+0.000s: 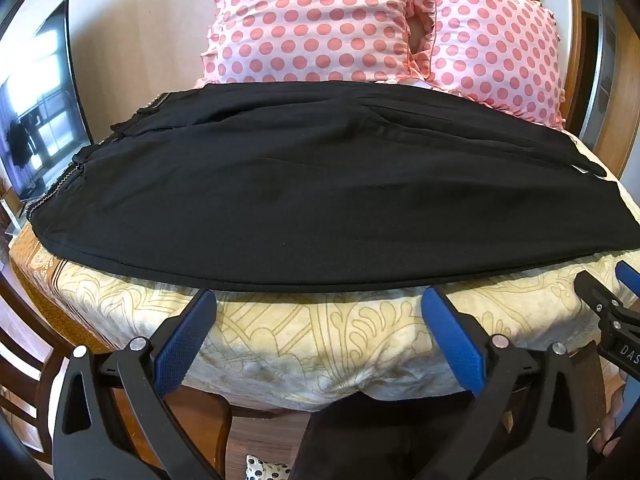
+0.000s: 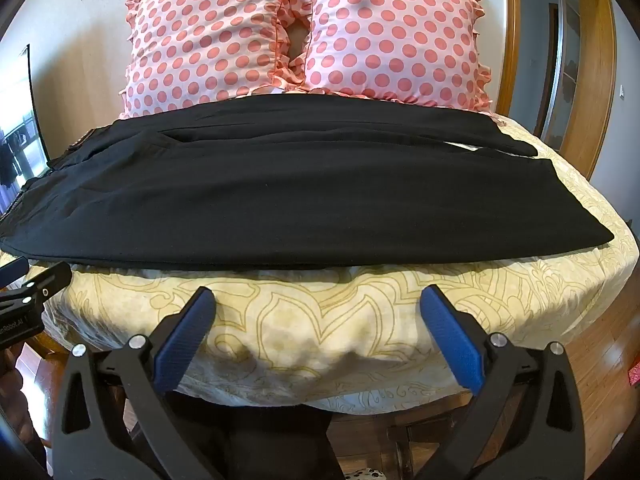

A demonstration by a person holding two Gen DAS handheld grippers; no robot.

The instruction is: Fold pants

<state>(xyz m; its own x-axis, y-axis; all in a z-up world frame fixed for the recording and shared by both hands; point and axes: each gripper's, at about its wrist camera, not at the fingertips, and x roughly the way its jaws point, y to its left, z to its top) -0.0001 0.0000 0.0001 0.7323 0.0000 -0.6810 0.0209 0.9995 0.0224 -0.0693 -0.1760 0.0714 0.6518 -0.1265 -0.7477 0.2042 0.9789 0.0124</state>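
pants lie flat, long axis crosswise before pillows, waistband leftward | left gripper released | right gripper released

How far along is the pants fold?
Done: the black pants lie flat across the bed with one leg apparently stacked on the other, so the lengthwise fold looks made. In hand: nothing; the left gripper and right gripper are both open, short of the near edge. Left: folding the pants across their length, waistband end on the left to cuff end on the right.
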